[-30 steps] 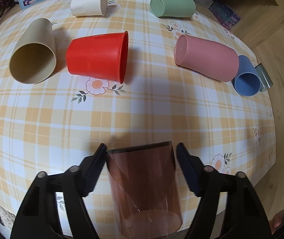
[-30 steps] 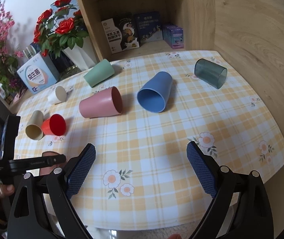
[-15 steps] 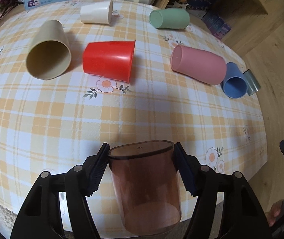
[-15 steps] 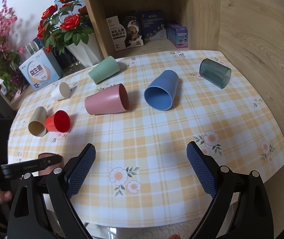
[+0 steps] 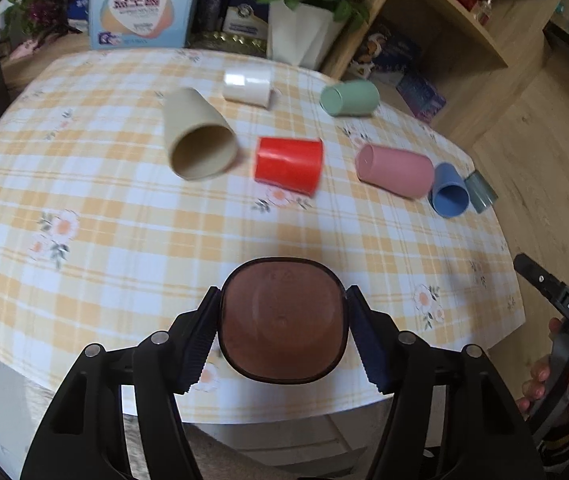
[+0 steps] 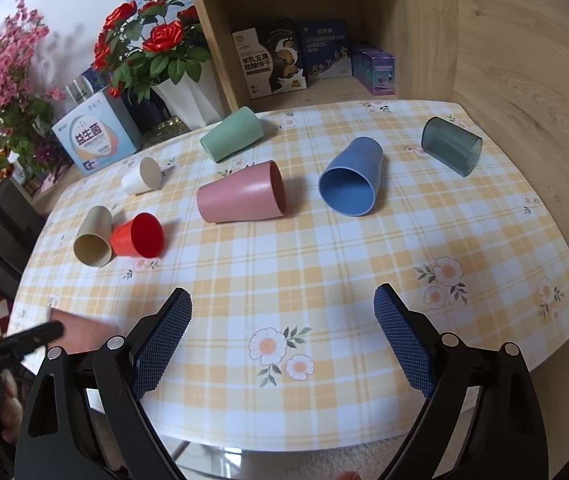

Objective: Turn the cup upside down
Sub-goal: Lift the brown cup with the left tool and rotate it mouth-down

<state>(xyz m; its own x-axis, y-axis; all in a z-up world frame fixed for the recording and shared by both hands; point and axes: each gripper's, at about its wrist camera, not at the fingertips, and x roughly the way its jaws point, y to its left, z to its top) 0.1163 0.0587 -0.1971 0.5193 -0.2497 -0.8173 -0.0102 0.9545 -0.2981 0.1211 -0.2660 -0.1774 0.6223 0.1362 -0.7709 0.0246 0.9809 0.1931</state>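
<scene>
Brown translucent plastic cup [image 5: 282, 320] is sitting pinched in my left tongs [image 5: 282, 326], lifted off the checked worktop [image 5: 124, 240] for turning over. My right tongs [image 6: 282, 340] are hanging spread, holding nothing.

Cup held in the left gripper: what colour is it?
Translucent brown cup, clamped by the left gripper; it shows best in the left wrist view.

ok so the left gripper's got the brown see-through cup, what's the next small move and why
Probably keep rotating the wrist, then lower the cup mouth-down onto the bare cloth below. The left gripper is shut on the brown cup, clear of the tablecloth, with one circular end facing the camera, so the flip looks partly done. The red cup and others lie further back, out of the way.
</scene>
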